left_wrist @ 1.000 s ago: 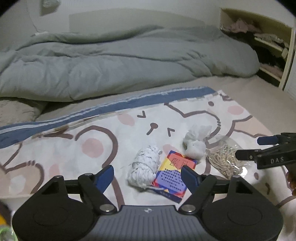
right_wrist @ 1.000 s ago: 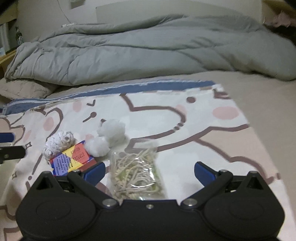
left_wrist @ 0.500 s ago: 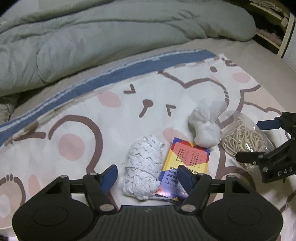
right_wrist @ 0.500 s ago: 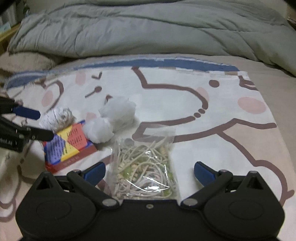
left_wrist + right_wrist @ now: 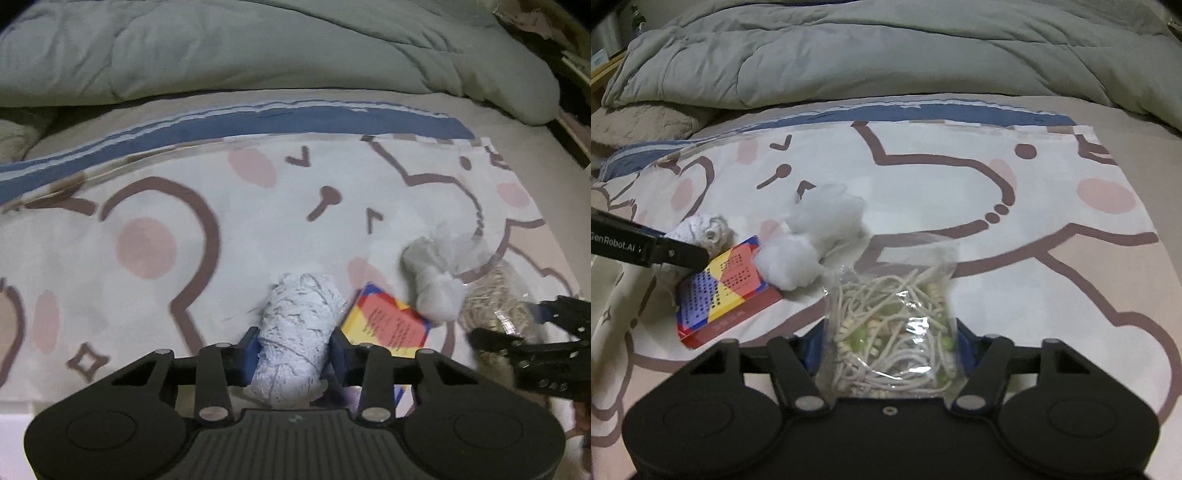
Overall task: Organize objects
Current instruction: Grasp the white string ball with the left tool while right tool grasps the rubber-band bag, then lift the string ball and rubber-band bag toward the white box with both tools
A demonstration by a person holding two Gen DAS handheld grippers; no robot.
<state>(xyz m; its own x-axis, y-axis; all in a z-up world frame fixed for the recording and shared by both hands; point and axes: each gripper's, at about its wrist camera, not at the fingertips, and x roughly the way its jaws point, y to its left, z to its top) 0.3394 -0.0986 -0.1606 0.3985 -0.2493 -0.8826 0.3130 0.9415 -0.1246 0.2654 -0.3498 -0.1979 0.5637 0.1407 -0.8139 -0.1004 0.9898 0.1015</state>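
Fingers of the left gripper [image 5: 291,349] have just closed on the yarn ball [image 5: 295,332]; the right gripper [image 5: 890,341] has closed onto the bag of bands [image 5: 892,321]. The slippery bag may slide out when lifted.

A home bedroom. A rumpled grey duvet [image 5: 886,55] is heaped along the far side of a beige mattress surface [image 5: 1152,155], on which lies a cartoon-printed cloth [image 5: 258,221] with a blue striped border. Shelving [image 5: 569,48] holding folded textiles is partly visible at the upper right of the left wrist view.
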